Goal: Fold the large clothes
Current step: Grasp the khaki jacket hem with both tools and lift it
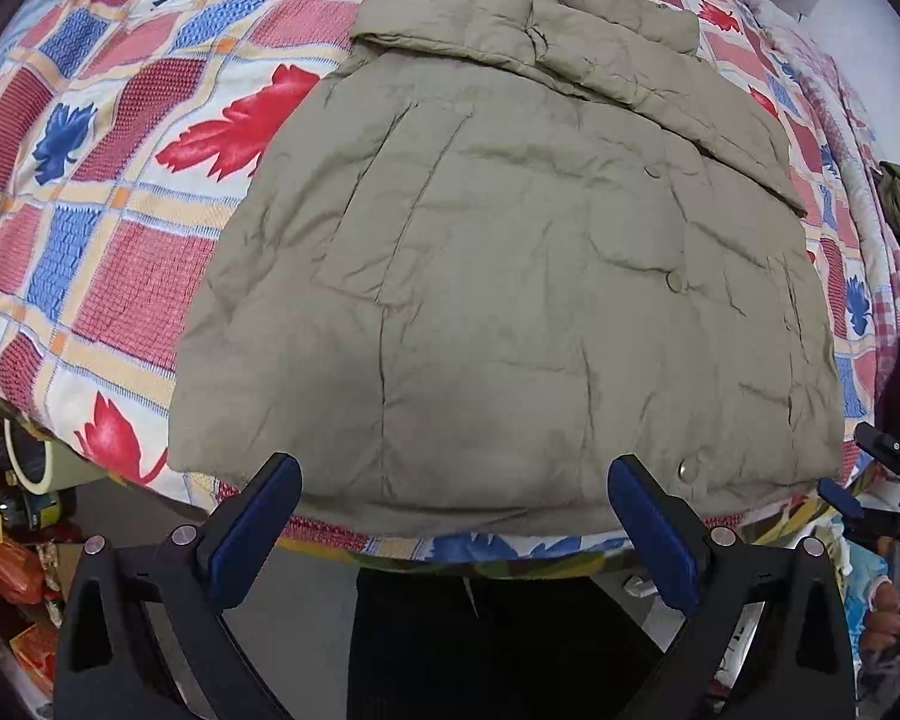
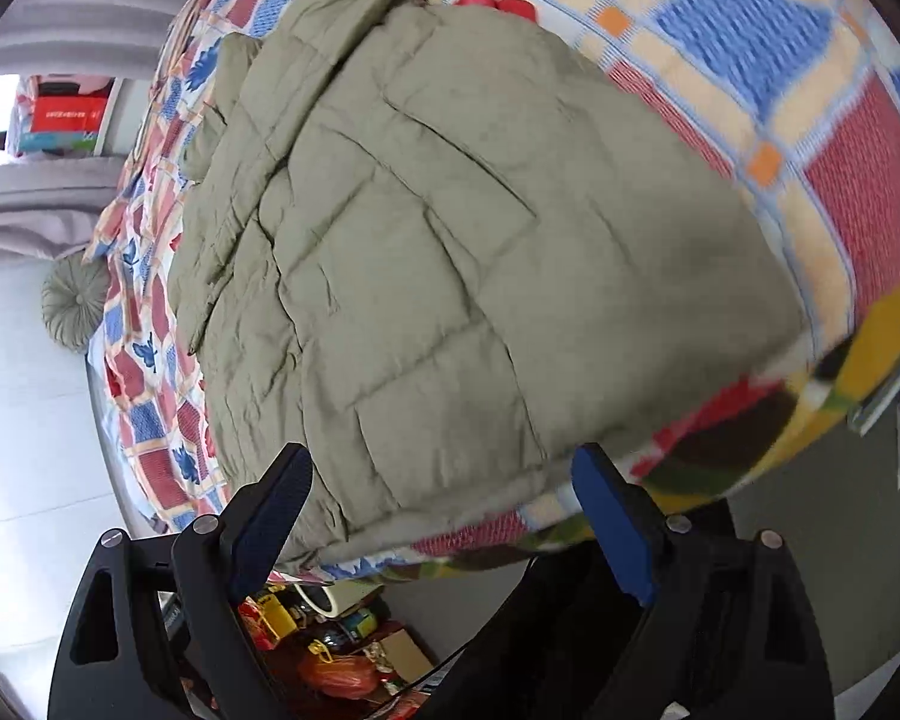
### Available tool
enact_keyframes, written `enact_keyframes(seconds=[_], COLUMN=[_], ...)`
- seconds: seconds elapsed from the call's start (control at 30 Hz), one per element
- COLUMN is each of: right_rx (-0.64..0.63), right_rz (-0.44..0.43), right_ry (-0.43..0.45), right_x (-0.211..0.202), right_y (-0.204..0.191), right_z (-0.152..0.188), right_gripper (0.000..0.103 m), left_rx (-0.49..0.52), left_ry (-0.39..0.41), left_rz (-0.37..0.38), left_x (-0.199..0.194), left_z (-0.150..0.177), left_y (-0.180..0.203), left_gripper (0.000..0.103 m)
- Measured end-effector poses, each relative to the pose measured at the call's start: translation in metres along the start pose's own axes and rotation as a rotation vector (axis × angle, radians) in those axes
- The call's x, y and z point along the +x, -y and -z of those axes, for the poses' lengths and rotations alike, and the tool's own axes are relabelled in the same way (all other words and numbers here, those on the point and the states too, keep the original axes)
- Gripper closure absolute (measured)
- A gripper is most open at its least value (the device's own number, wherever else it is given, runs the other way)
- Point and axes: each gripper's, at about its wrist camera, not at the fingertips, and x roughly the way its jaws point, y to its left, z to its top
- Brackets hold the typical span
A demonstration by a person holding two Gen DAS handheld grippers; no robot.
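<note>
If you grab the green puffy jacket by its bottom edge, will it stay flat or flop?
The jacket would probably flop and sag: it is soft, wrinkled quilted fabric, already folded over near the collar. It looks puffy, so likely light for its size. The smooth shell may slip between the open left gripper fingers.

You're standing at the foot of a bed (image 1: 120,252) spread with a patchwork cover (image 2: 810,138) of red and blue checks and red and blue leaf prints. Below its edge on your left, a heap of bright clutter (image 2: 330,654) sits on the floor, orange bags and yellow packets among it. Pale floor tiles (image 2: 24,432) run alongside the bed, catching soft daylight. A round green tufted cushion (image 2: 72,300) lies beside the bed's far corner. Behind it hang grey curtains (image 2: 90,6), and a red box (image 2: 66,114) sits on a shelf.
</note>
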Motion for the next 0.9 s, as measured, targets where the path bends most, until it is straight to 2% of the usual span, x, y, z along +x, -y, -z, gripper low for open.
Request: enact_keyframes(seconds=[0.07, 0.23, 0.43, 0.53, 0.63, 0.77, 0.83, 0.9], right_rx=[0.04, 0.143, 0.209, 0.223, 0.229, 0.271, 0.299, 0.318], right_rz=[-0.02, -0.054, -0.17, -0.164, -0.158, -0.207, -0.231, -0.262], right_ry=[0.008, 0.023, 0.068, 0.061, 0.05, 0.059, 0.061, 0.061], right_x=[0.002, 0.014, 0.025, 0.033, 0.041, 0.045, 0.047, 0.05], right_y=[0.009, 0.029, 0.038, 0.039, 0.039, 0.045, 0.049, 0.051], right_z=[0.013, 0.029, 0.027, 0.021, 0.014, 0.007, 0.005, 0.002], right_gripper=[0.013, 0.013, 0.013, 0.013, 0.013, 0.012, 0.012, 0.012], left_rx=[-0.022, -0.157, -0.285, -0.331, -0.359, -0.368, -0.347, -0.323], left_ry=[-0.02, -0.102, -0.118, -0.11, -0.109, -0.06, -0.03, -0.029], left_rz=[0.043, 0.236, 0.336, 0.402, 0.413, 0.421, 0.424, 0.426], left_x=[0.003, 0.024, 0.054, 0.065, 0.076, 0.076, 0.071, 0.072], left_z=[0.009, 0.032, 0.046, 0.042, 0.033, 0.018, 0.011, 0.003], left_y=[-0.015, -0.055, -0.078, -0.08, -0.079, -0.073, -0.069, -0.063], left_gripper=[0.001, 0.001, 0.001, 0.001, 0.001, 0.001, 0.015, 0.038])
